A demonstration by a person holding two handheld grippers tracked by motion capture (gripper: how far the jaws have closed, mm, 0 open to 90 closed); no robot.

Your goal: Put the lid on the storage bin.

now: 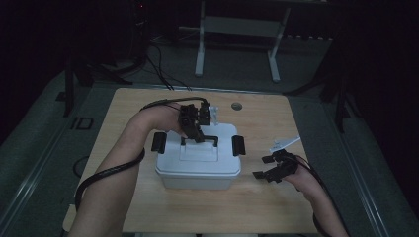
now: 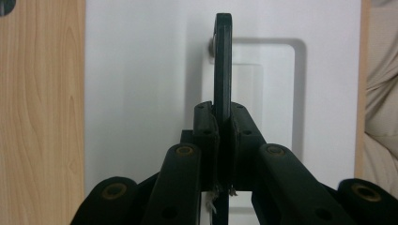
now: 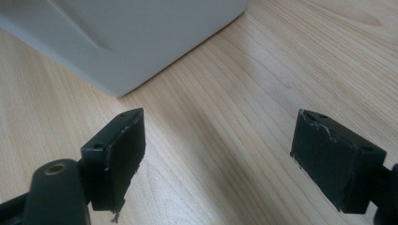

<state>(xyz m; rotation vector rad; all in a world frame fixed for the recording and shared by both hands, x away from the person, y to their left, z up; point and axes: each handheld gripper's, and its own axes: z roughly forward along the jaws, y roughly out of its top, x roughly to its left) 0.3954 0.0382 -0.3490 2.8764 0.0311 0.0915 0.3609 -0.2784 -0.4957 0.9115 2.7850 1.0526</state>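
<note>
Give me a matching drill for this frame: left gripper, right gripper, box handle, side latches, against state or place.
1. left gripper
2. right gripper
3. black handle
4. side latches

A. open above bare wood
B. one at each end of the white box
C. stands upright on the lid
D. shut on the handle

Pairs: 1-D, 2-A, 3-C, 4-B

A dim room: grey floor, a white metal stand beyond the wooden table's far edge, cables nearby.
</note>
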